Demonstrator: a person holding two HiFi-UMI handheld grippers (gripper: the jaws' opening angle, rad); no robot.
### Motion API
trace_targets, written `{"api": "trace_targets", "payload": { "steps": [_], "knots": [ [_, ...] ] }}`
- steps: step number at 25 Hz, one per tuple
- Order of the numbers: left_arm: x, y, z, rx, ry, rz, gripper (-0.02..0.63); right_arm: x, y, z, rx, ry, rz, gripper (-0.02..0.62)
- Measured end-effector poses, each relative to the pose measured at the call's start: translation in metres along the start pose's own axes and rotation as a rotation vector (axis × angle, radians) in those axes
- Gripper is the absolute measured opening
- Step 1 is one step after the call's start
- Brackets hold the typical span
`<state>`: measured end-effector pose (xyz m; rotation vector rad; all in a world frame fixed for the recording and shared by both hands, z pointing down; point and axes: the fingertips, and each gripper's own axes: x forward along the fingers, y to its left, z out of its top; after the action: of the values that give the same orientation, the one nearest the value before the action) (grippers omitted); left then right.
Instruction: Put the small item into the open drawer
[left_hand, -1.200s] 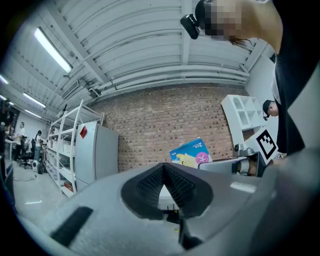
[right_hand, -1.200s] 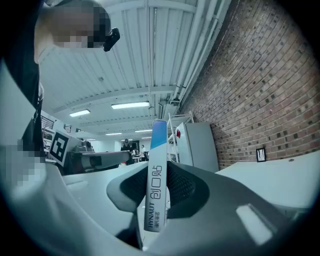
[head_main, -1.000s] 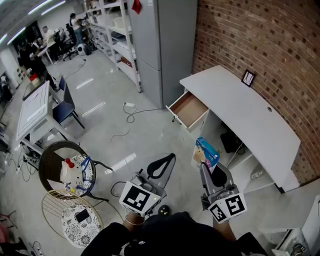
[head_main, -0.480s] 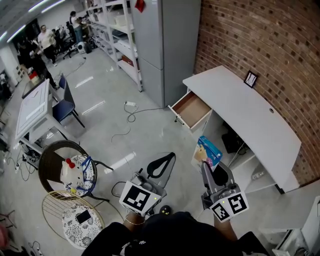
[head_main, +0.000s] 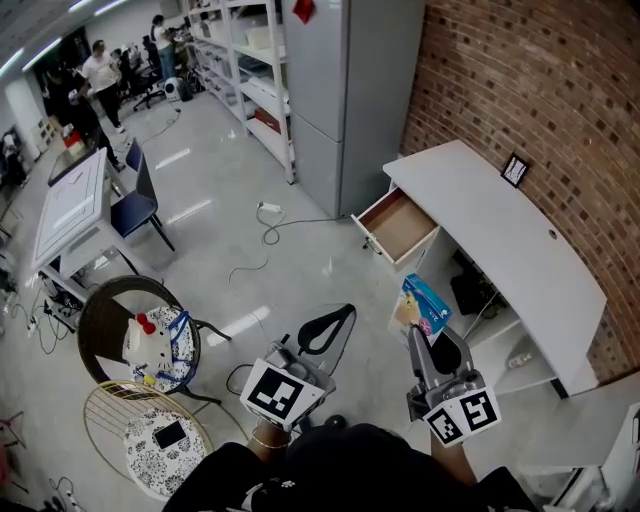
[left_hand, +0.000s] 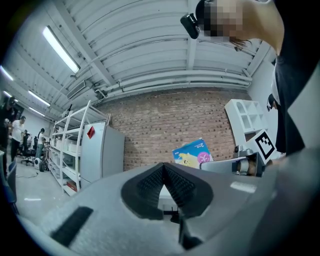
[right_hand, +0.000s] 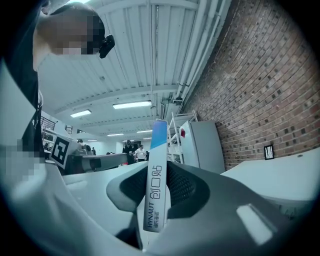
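Note:
My right gripper (head_main: 432, 338) is shut on a small flat blue and white box (head_main: 423, 305), which stands on edge between the black pads (right_hand: 184, 187); the box (right_hand: 156, 175) shows its narrow printed side in the right gripper view. The same box (left_hand: 192, 152) appears beyond the left gripper's jaws. My left gripper (head_main: 338, 318) is shut with nothing between its pads (left_hand: 150, 186), held level at the box's left. The open wooden drawer (head_main: 400, 227) juts from the left end of the white desk (head_main: 500, 240), ahead of both grippers and a good way off.
A brick wall (head_main: 540, 90) backs the desk. A grey cabinet (head_main: 355, 80) stands left of the desk, with shelving (head_main: 250, 60) beyond. A cable (head_main: 262, 225) lies on the floor. A wicker chair (head_main: 135, 335) and a round wire table (head_main: 140, 430) sit at lower left. People stand far back.
Both grippers have moved forward together toward the desk. The drawer and desk have shifted slightly right in the head view. The box stays in the right gripper.

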<state>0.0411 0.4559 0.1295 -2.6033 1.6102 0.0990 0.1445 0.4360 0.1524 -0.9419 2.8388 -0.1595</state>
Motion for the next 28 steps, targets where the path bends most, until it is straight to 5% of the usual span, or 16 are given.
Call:
{"api": "trace_targets", "payload": {
  "steps": [8,15,28],
  "knots": [
    [0.005,0.005,-0.006,-0.017,-0.001,-0.013,-0.008,0.004,-0.008,-0.004,-0.004,0.017,-0.026,0.095],
    [0.025,0.022,-0.015,-0.015,0.021,0.054,-0.008,0.019,-0.044,-0.007,0.021,0.004,-0.019,0.095],
    [0.114,0.062,-0.026,0.029,0.051,0.073,-0.008,0.069,-0.129,-0.01,0.053,0.002,-0.021,0.095]
  ]
}}
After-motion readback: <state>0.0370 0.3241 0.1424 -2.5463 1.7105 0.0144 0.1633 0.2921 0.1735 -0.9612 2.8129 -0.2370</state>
